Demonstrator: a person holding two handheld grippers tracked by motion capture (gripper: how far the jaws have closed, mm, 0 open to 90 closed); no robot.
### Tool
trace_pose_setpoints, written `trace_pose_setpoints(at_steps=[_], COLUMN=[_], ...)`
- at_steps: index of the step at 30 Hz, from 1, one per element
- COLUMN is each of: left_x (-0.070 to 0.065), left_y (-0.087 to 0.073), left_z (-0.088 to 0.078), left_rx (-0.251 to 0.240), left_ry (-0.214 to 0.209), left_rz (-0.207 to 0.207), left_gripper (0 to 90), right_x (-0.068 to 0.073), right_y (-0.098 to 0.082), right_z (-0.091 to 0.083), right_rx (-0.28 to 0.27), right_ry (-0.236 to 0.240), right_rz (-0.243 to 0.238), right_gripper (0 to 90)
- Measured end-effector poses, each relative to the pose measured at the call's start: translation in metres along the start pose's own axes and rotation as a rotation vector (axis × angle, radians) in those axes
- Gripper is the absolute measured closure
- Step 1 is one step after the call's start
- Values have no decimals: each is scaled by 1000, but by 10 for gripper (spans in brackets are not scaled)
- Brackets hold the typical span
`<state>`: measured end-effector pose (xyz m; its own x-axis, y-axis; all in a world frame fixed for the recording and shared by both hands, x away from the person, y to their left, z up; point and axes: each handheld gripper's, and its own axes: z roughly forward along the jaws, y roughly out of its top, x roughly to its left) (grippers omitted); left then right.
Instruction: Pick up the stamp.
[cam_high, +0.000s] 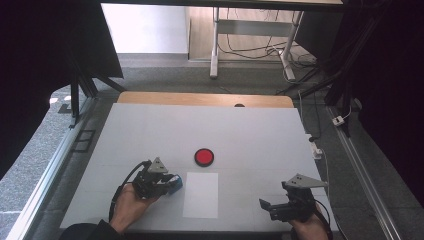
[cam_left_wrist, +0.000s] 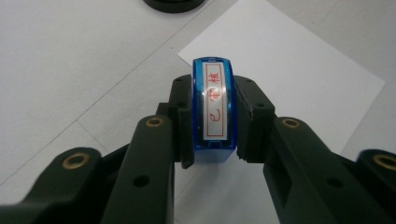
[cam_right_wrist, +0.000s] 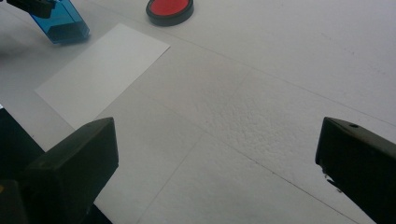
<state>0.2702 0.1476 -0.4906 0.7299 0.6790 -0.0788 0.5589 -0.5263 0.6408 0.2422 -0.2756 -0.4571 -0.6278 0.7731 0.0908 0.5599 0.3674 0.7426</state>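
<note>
Left gripper (cam_left_wrist: 212, 135): jaws clamped on the two flat sides of a blue stamp (cam_left_wrist: 213, 109); seen also in the high view (cam_high: 167, 184), low over the table at the paper's left edge.
Blue stamp: translucent blue body, white label with red characters facing the left gripper view's camera; held just beside the near-left corner of the white paper sheet (cam_high: 200, 194).
Right gripper (cam_right_wrist: 217, 158): jaws wide apart, nothing between them; held near the table's near-right corner.
Ink pad (cam_high: 204, 156): round, black rim, red centre, just beyond the paper's far edge.
Table (cam_high: 250, 135): white surface, wooden strip along the far side.
</note>
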Motion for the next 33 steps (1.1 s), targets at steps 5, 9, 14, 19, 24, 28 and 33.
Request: trace_pose_setpoints(at_steps=[5, 9, 14, 19, 24, 28, 33], left_x=[1, 2, 5, 9, 10, 9, 9], left_y=[2, 3, 6, 10, 18, 26, 37], left_z=[-8, -14, -22, -27, -35, -40, -43], left_rx=[-25, -64, -111, -145, -173, -189, -208], left_ry=[-19, -28, -46, -72, -86, -103, -149], left_rz=[2, 8, 39, 54, 67, 92, 114], left_gripper=[710, 710, 710, 710, 710, 709, 709], right_x=[0, 0, 0, 0, 0, 0, 0], right_y=[0, 0, 0, 0, 0, 1, 1], right_z=[0, 1, 1, 1, 0, 0, 0], right_rx=[-1, 0, 0, 0, -3, -4, -9], right_ry=[1, 0, 2, 2, 3, 2, 4], right_rz=[-2, -1, 1, 2, -2, -4, -4], right_gripper=[0, 0, 0, 0, 0, 0, 0])
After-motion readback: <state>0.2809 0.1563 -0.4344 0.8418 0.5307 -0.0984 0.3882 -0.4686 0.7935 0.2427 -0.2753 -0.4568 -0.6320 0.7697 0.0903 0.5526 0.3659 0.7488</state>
